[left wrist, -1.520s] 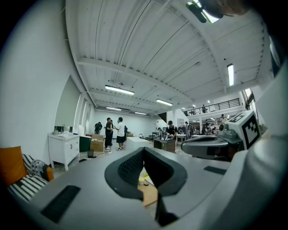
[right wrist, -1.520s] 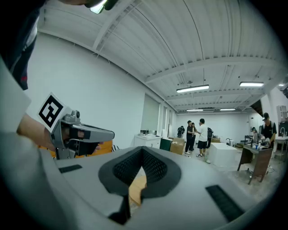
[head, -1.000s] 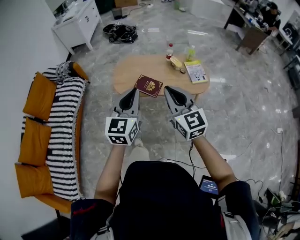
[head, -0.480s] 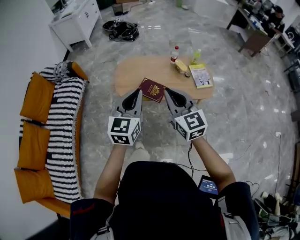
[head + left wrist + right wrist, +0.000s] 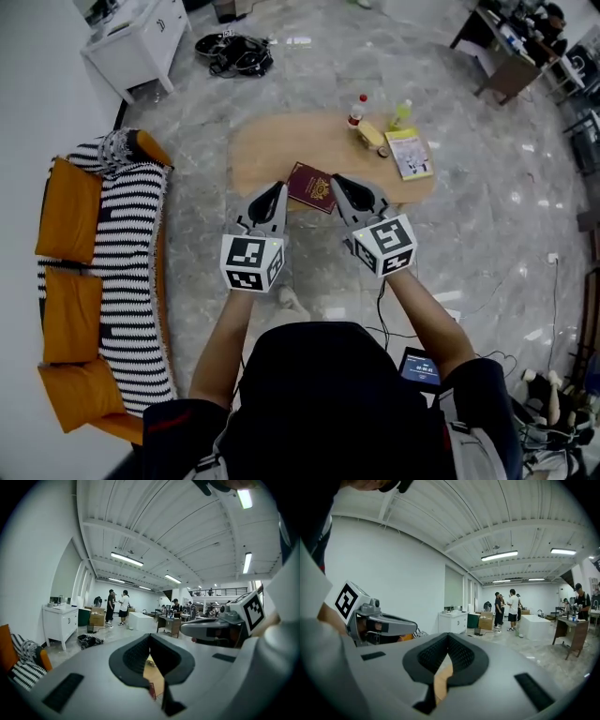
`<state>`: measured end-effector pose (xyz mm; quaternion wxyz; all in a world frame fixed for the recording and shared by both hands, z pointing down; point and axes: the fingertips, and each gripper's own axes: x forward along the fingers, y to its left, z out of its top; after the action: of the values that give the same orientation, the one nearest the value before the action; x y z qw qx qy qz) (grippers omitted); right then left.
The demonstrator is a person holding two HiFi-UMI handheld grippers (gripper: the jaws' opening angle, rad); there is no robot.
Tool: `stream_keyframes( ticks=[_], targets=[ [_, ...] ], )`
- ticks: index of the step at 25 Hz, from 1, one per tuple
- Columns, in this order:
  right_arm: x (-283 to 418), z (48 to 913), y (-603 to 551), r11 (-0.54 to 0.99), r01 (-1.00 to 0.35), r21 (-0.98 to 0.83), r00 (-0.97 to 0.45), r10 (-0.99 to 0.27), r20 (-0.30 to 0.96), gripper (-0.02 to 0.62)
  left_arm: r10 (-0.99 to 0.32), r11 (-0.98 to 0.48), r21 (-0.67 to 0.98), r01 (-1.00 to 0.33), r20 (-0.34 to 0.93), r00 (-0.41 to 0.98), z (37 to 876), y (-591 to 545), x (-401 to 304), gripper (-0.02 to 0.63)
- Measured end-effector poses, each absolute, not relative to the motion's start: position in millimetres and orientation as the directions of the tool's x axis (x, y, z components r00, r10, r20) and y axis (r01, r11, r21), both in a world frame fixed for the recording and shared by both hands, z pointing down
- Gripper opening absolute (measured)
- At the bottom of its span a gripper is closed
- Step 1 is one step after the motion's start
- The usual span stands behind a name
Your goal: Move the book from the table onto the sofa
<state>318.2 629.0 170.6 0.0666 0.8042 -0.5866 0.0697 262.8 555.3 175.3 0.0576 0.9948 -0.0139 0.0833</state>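
A dark red book point(image 5: 312, 187) with a gold emblem lies at the near edge of the oval wooden table point(image 5: 272, 150). In the head view my left gripper point(image 5: 278, 189) is shut and empty, its tip just left of the book's near corner. The right gripper point(image 5: 338, 181) is shut and empty too, close by the book's right edge. Whether either touches the book I cannot tell. A sliver of red book point(image 5: 152, 690) shows under the closed left jaws. The sofa point(image 5: 131, 272), striped with orange cushions, stands at the left.
At the table's far right lie a yellow booklet point(image 5: 412, 153), a red-capped bottle point(image 5: 357, 110), a green bottle point(image 5: 401, 113) and a yellow object point(image 5: 373, 134). A white cabinet point(image 5: 131, 42) and a cable heap point(image 5: 234, 52) are beyond. A small screen point(image 5: 419, 368) lies on the floor.
Both grippers have moved forward toward the table, still shut. Their tips, short of the book before, now flank its near end.
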Motion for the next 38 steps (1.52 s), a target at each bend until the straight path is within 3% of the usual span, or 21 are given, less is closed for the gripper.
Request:
stream_keyframes(
  ticks=[18,38],
  targets=[
    [367,244,588,-0.325,-0.946,0.016,0.314,-0.9,0.303,0.009,0.107,-0.982,0.178,0.059,0.273,0.956,249,520,315,0.017],
    [438,431,609,-0.258,-0.956,-0.142,0.144,-0.828,0.542,0.009,0.138,-0.908,0.412,-0.072,0.459,0.878,444,551,397,0.017]
  ],
)
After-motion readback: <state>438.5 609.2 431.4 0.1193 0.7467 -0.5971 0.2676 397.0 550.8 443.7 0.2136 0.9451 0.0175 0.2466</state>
